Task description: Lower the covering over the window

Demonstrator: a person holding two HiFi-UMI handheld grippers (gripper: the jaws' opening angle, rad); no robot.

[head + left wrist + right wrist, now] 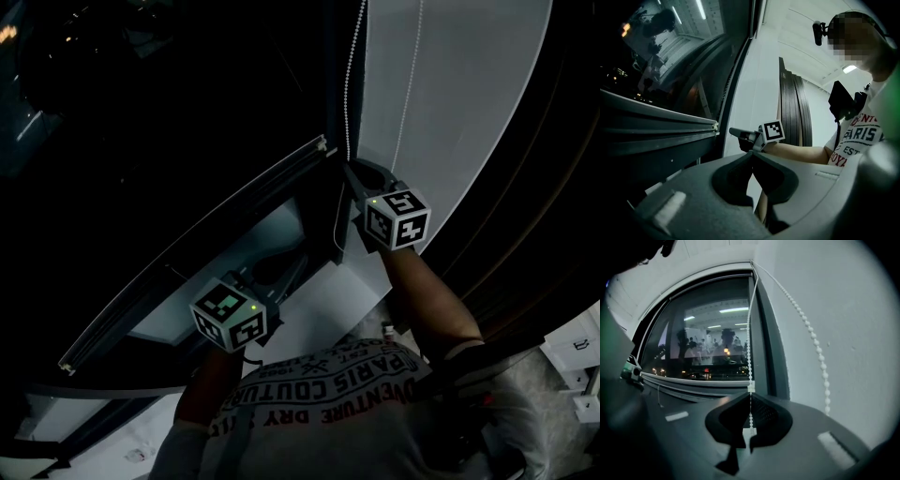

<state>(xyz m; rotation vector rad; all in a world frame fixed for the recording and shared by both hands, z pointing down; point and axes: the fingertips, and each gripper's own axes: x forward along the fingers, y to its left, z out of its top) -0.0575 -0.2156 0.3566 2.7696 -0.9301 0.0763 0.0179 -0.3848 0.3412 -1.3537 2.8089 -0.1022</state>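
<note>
Bead chain (351,84) hangs down the right edge of the window (712,343), from 12 o'clock in the head view. Right gripper (750,398), at 1 o'clock, has its fingers (765,416) pinched shut on the chain. Left gripper (751,155), at 7 o'clock, has its fingers closed together on nothing.

Bead chain (750,333): white, two strands at upper centre; one taut, pinched between the closed right tongs (749,430), the other hanging loose at right.
Covering's rail (197,251): pale, diagonal across the dark window (141,112).
</note>
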